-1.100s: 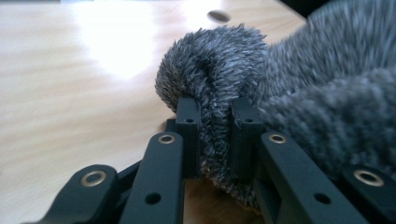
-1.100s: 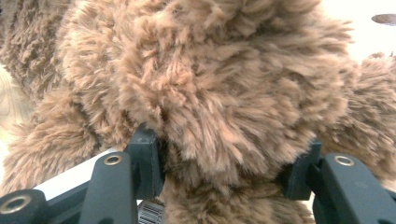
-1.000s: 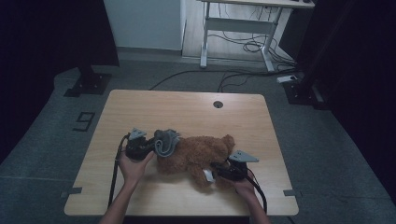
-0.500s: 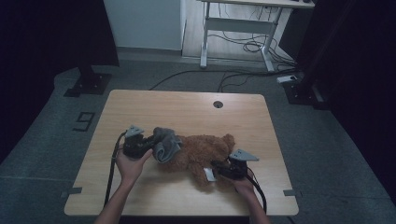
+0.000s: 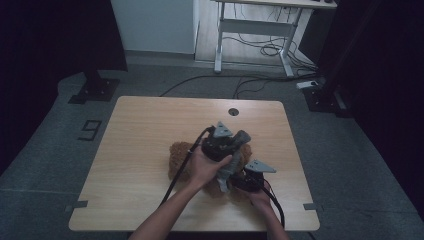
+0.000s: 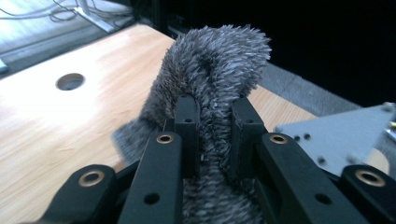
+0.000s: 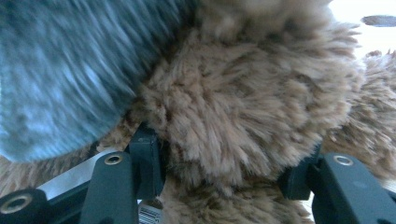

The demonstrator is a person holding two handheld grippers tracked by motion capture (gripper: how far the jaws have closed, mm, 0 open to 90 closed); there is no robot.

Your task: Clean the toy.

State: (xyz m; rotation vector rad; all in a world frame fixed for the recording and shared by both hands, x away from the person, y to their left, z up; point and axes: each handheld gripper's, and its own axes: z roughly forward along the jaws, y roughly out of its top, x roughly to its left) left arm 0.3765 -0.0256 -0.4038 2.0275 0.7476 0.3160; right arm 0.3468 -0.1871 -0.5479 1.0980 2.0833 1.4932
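Brown plush teddy bear lies at the near right of the light wooden table: soft, light, squashy. Right gripper clamps a bear limb; left gripper pinches the fuzzy grey cloth above the bear. Grip bunched pile firmly.

Wooden table on a grey floor
The table has a round hole near its far edge; a white desk frame stands beyond.

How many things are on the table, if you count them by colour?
Brown: 1, the plush toy, with a part of it between the jaws of the right gripper
Grey: 1, the fuzzy cloth piece, clamped by the left gripper
Total: 2
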